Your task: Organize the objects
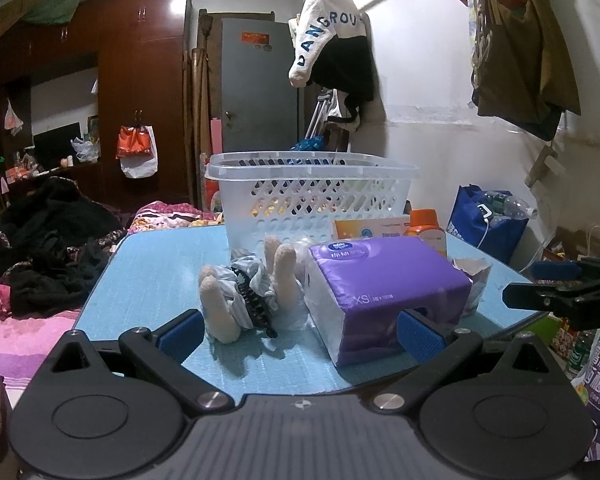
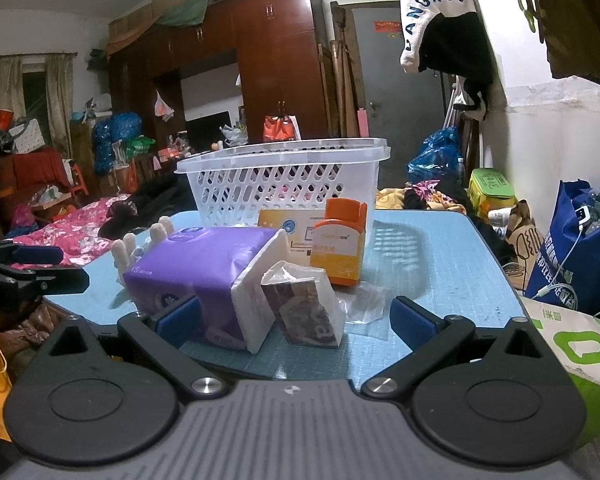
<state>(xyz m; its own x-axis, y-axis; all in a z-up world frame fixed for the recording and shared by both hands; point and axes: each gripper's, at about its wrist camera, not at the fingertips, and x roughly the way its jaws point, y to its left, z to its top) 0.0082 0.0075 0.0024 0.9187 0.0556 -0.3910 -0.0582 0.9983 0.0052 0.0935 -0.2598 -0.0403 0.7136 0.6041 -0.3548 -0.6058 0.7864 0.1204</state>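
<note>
A cluttered bedroom with a dark wooden wardrobe [image 2: 276, 60] at the upper middle surrounds a blue table [image 2: 440, 264] filling the centre of both views. On it, from largest to smallest, stand a white basket [image 2: 284, 180] at the back, a purple tissue pack [image 2: 196, 264] in front, a stuffed toy [image 1: 240, 296] lying left of the pack, an orange bottle [image 2: 342, 240] and a small wrapped packet [image 2: 304, 304]. The left gripper [image 1: 300, 332] and right gripper [image 2: 296, 320] both hover at the table's near edge at the bottom of their frames, fingers spread apart, holding nothing.

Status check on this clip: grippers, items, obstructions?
Left gripper and right gripper open, empty. Purple tissue pack, orange bottle, plush toy on table, outside white basket. Nothing blocking.
</note>
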